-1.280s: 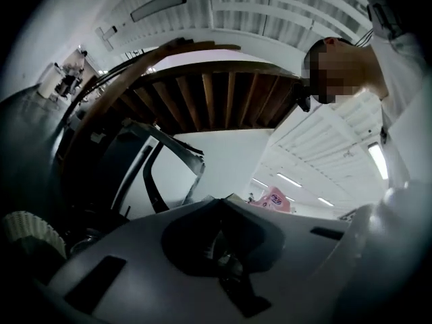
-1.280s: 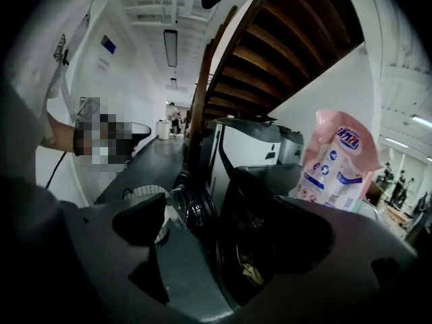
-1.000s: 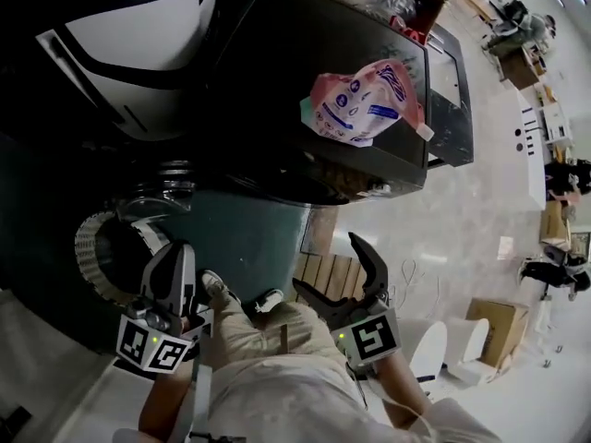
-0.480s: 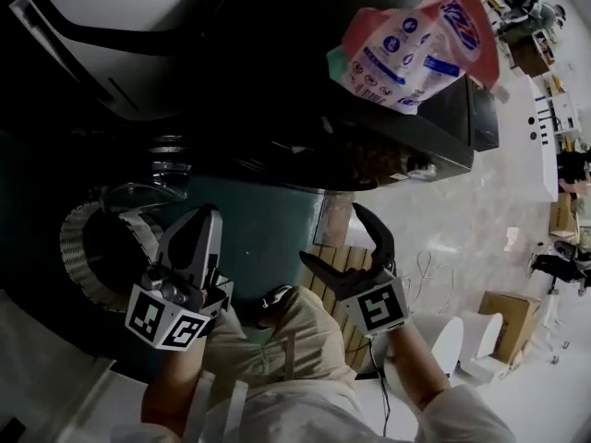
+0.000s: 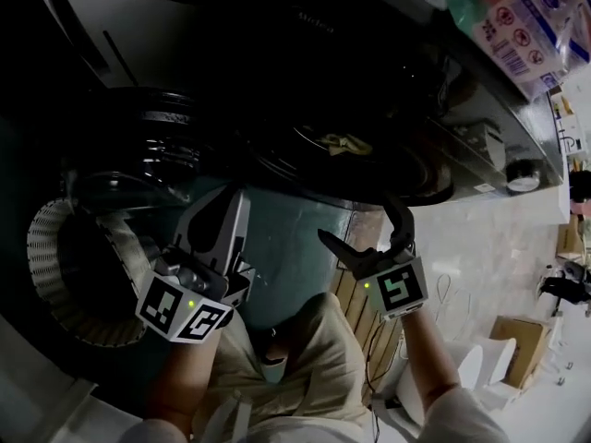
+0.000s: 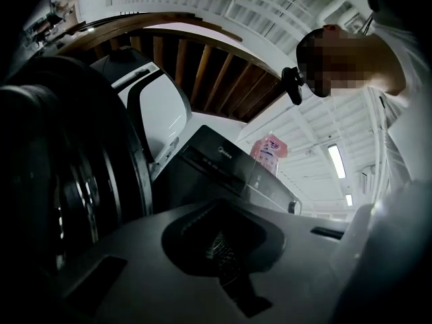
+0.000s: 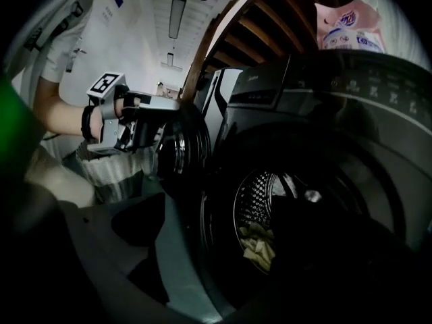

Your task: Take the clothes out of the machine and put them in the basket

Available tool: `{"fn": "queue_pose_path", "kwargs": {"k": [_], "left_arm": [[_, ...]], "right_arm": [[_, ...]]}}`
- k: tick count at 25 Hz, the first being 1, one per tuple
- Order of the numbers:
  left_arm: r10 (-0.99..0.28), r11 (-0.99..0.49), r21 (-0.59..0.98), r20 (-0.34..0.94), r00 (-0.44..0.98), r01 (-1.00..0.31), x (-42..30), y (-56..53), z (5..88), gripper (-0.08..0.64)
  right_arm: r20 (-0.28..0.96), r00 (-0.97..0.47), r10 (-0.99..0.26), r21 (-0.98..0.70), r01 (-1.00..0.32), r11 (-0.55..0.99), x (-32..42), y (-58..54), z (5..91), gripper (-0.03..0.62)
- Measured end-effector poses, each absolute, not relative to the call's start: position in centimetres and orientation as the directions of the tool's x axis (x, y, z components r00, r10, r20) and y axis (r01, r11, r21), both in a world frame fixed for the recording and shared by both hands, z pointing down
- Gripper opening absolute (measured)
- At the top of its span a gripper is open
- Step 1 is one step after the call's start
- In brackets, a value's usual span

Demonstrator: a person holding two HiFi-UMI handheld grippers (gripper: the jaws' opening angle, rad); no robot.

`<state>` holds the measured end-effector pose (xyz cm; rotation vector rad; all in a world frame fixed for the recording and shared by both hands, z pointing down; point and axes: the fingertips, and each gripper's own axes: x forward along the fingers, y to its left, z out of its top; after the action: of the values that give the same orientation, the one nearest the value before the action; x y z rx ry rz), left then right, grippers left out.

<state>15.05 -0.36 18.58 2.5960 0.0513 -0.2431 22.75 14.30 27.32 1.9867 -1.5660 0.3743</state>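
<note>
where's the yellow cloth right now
In the right gripper view, the pale yellow cloth lies low inside the washer drum, just past the open door, right of the white basket.

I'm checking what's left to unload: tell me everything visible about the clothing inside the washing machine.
The clothing is a pale yellowish, crumpled fabric bundle, lying low in the perforated metal drum of the dark front-loading machine, whose door stands open. Only part shows; the rest of the drum is in shadow. It rests on the drum wall, and nothing grips it.
</note>
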Motion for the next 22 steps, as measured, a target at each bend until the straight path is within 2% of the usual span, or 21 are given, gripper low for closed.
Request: {"fn": "queue_pose_path", "kwargs": {"k": [8, 12, 18, 22], "left_arm": [[-0.002, -0.864, 0.488, -0.251, 0.968, 0.124, 16.0, -0.9, 27.6, 0.014], [0.038, -0.848, 0.498, -0.282, 0.959, 0.180, 17.2, 0.1, 31.8, 0.014], [0.085, -0.819, 0.520, -0.305, 0.949, 0.241, 17.3, 0.9, 35.9, 0.014], [0.087, -0.818, 0.516, -0.328, 0.940, 0.256, 17.2, 0.3, 36.2, 0.014]], "right_arm": [[0.491, 0.374, -0.787, 0.419, -0.893, -0.163, 29.8, 13.8, 36.0, 0.479], [0.468, 0.390, -0.793, 0.512, -0.851, -0.116, 32.0, 13.3, 38.8, 0.479], [0.513, 0.431, -0.743, 0.561, -0.823, -0.090, 34.6, 13.0, 42.4, 0.479], [0.545, 0.404, -0.734, 0.555, -0.831, -0.045, 37.6, 11.6, 44.1, 0.479]]}}
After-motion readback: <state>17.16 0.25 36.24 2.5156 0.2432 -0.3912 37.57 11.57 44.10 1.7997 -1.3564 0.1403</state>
